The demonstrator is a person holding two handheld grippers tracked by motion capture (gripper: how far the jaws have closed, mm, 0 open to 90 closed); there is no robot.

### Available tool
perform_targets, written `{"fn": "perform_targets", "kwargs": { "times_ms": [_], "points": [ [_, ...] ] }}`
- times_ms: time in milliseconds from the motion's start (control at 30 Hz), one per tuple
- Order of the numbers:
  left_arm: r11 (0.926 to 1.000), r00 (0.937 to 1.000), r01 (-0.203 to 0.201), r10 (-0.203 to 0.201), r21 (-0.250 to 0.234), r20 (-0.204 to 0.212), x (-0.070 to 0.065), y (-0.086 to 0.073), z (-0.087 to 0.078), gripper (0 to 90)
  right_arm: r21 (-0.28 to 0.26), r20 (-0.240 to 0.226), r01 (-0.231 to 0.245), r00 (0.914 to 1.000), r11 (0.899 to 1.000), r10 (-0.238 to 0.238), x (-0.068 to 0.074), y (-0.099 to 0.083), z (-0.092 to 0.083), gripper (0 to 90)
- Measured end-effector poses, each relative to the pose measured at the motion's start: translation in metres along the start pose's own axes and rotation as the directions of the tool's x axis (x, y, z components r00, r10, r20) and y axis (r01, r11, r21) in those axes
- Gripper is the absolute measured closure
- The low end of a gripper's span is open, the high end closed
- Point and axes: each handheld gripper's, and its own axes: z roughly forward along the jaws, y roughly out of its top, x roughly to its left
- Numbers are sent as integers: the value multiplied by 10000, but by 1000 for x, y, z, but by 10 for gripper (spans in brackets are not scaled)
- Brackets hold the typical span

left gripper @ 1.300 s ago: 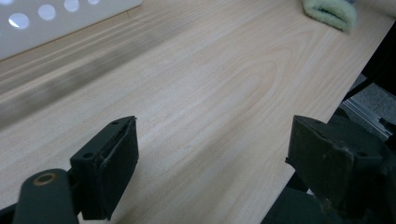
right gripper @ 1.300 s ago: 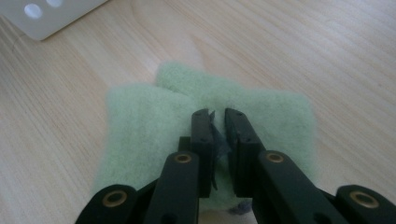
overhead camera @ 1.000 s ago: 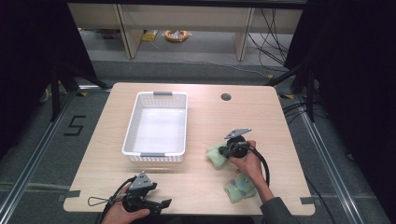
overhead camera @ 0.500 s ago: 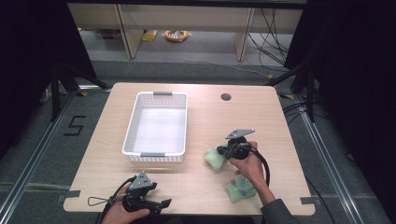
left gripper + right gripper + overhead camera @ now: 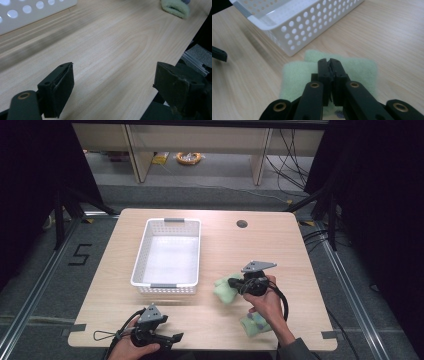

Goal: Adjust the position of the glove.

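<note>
My right gripper (image 5: 233, 283) is right of the basket, and its jaws are shut on a pale green folded cloth (image 5: 225, 290). In the right gripper view the black jaws (image 5: 329, 63) meet over the green cloth (image 5: 294, 77), which spreads out beneath them. A second green cloth (image 5: 255, 324) with purple marks lies on the table under the right wrist, and it also appears at the top of the left gripper view (image 5: 175, 7). My left gripper (image 5: 175, 337) rests near the table's front edge. It is open (image 5: 112, 82), with bare wood between its pads.
A white perforated basket (image 5: 170, 255) stands empty at the middle left of the wooden table (image 5: 220, 235), close ahead of the right gripper (image 5: 299, 25). A round cable hole (image 5: 242, 224) is at the back. The table's edge and dark floor lie right of the left gripper (image 5: 197, 52).
The right gripper has shifted a little, carrying the green cloth slightly left toward the basket. The left gripper has stayed where it was.
</note>
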Motion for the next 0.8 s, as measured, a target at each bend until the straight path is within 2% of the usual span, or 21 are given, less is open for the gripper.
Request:
{"fn": "perform_targets", "kwargs": {
  "times_ms": [133, 200, 300, 333, 433, 533, 633, 700, 733, 800],
  "points": [
    [10000, 10000, 26, -26, -12, 27, 0, 0, 0, 162, -63, 22, 122, 9999, 9999, -122, 8, 0, -1, 880],
    [9999, 9999, 135, -134, -89, 93, -1, 0, 0, 162, 11, -222, 94, 9997, 10000, -94, 18, -1, -1, 880],
    [9995, 9997, 237, -236, -200, 85, -2, 0, 0, 162, -60, -66, 244, 9997, 9997, -244, 23, -2, -2, 880],
    [9995, 9996, 255, -253, -202, 91, -1, 0, 0, 162, -210, -271, 207, 9994, 9996, -213, 30, -5, -1, 880],
    [9995, 9997, 250, -248, -218, 80, -1, 0, 0, 162, -193, -285, 332, 9990, 9993, -337, 35, -7, -2, 880],
    [9994, 9997, 256, -254, -220, 70, -1, 0, 0, 162, -199, -452, 258, 9986, 9995, -267, 47, -14, -2, 879],
    [9998, 9999, 135, -134, -119, 60, -1, 0, 0, 162, -236, -461, 320, 9984, 9992, -330, 51, -18, -2, 879],
    [9999, 9999, 117, -117, -99, 53, -1, 0, 0, 162, -43, -743, 196, 9970, 9998, -199, 58, -24, -1, 879],
    [10000, 10000, 6, -5, -26, 47, 0, 1, -1, 162, -84, -692, 284, 9972, 9996, -289, 60, -27, 1, 878],
    [9999, 10000, 85, -85, -84, 39, -1, 0, 0, 162, -80, -807, 179, 9966, 9998, -185, 65, -30, 2, 878]
  ]
}}
